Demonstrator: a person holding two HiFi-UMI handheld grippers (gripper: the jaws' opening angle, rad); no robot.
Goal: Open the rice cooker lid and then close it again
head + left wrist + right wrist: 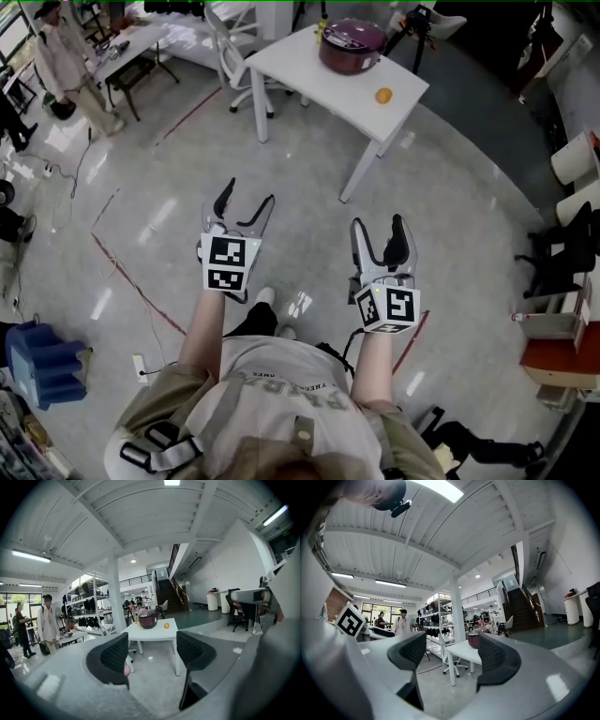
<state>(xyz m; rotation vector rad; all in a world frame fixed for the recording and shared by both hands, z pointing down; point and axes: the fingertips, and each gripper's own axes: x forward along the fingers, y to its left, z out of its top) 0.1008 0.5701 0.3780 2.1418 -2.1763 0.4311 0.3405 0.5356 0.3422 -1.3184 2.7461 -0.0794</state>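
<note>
We hold 2 grippers out in front of us, over the shiny grey floor (309, 244). The left gripper (248, 192) has its jaws wide apart. Nothing is between them. In the left gripper view we look through the gap and see only the floor and the table far off. The right gripper (380, 223) has its jaws wide apart too, and it holds nothing. Each gripper has a cube with black and white squares on it, close to our hands.

The rice cooker (351, 45) is dark red and round. It sits on the white table (309, 66), at the far end of the top. Its lid is down. The table is well apart from both grippers, so we touch nothing on it. A small orange (383, 95) also lies on the table. It is nearer to us than the cooker and does not touch it.

A white chair (230, 52) stands just beside the table, on the left. A red line (131, 281) runs across the floor on our left. A blue box (42, 361) stands on the floor low at the left. Far off on the left, a person (66, 61) in light clothes stands near another table.
</note>
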